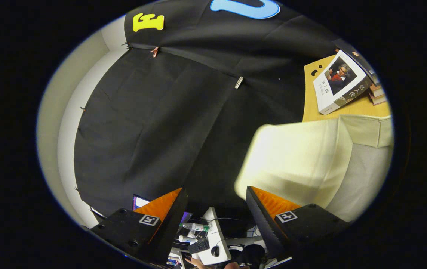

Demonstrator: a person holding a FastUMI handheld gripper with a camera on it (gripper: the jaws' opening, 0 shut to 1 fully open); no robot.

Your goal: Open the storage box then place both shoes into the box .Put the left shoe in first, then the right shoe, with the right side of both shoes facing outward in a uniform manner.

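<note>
Jaws (217, 194) stand wide apart and we see nothing held between them; the gap looks onto the black cloth wall (168, 123) and, lower down, onto a distant white desk (213, 239). We find the storage box (310, 160), a pale cream fabric thing with a greyer panel on its far side, just ahead of and partly behind the right finger (269, 209), which overlaps the box's nearest corner, though we cannot tell whether it touches the fabric. The left finger (161, 213) is well apart from the box, with only the cloth beyond it. We cannot tell from this angle whether the box is open or closed; a folded flap or cuff shows along its upper edge. Beyond the box lies a wooden counter (312, 101), and on it rests a white book (342, 82) with a portrait on its cover, leaning against a small stack of other books (376, 93). Clips (238, 82) pin the seams of the cloth wall, and a pale plain wall (60, 123) curves past the cloth's edge on the side of the left finger. On the white desk between the fingers we make out a bottle (194, 226), a keyboard (198, 246) and a mouse (215, 251), with a laptop screen (140, 201) close to the left finger and a person's hand (194, 262) near the desk's edge.
</note>
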